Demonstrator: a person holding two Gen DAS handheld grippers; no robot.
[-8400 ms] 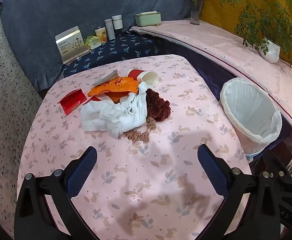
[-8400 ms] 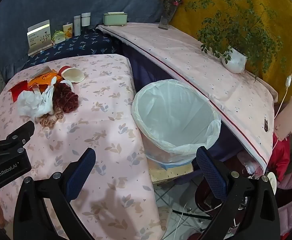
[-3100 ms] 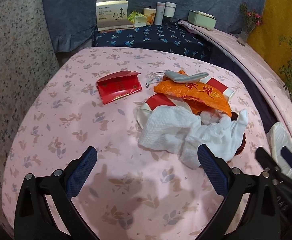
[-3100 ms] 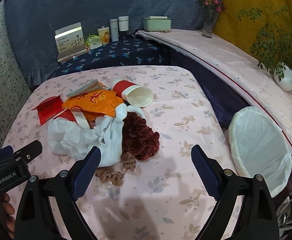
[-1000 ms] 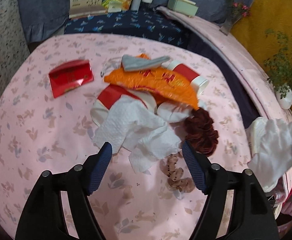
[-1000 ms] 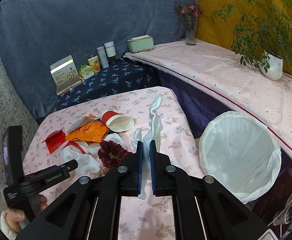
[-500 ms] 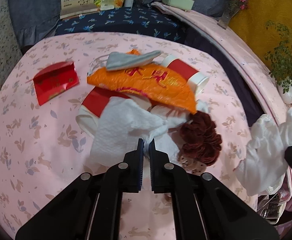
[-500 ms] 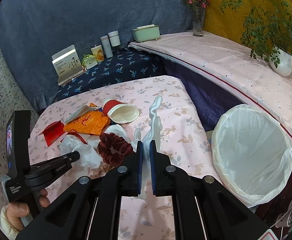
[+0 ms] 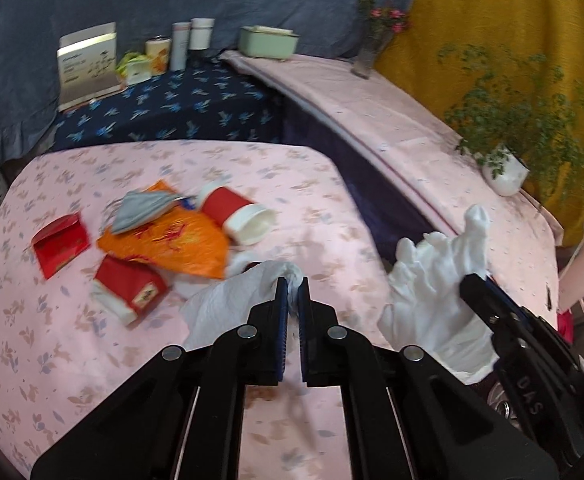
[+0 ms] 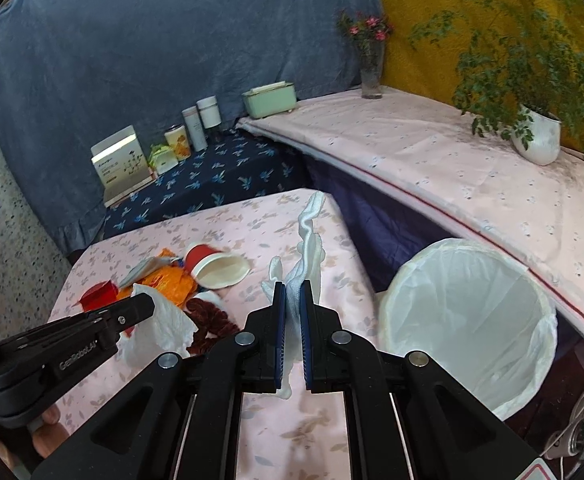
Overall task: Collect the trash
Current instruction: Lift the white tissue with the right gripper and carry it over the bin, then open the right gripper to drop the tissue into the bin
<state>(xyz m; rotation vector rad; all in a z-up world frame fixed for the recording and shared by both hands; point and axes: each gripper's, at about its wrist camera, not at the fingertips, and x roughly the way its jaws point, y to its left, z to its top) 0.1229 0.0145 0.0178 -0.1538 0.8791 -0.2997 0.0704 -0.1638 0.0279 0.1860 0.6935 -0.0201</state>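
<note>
Our left gripper (image 9: 292, 292) pinches a paper towel (image 9: 231, 304) at lower centre. Our right gripper (image 10: 290, 304) clamps a white glove (image 10: 306, 248). Only the right wrist view shows the lined bin (image 10: 468, 320) at lower right.

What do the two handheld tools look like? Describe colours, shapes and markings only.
Both are matte black plastic. The left tool and the right tool each have two angular arms with silver round rivets, ending in flat fingers lined with blue ribbed pads. The left tool's body bears white "GenRobot.AI" lettering in the right wrist view; the right tool's side shows "DAS" in the left wrist view. No cables are visible.
</note>
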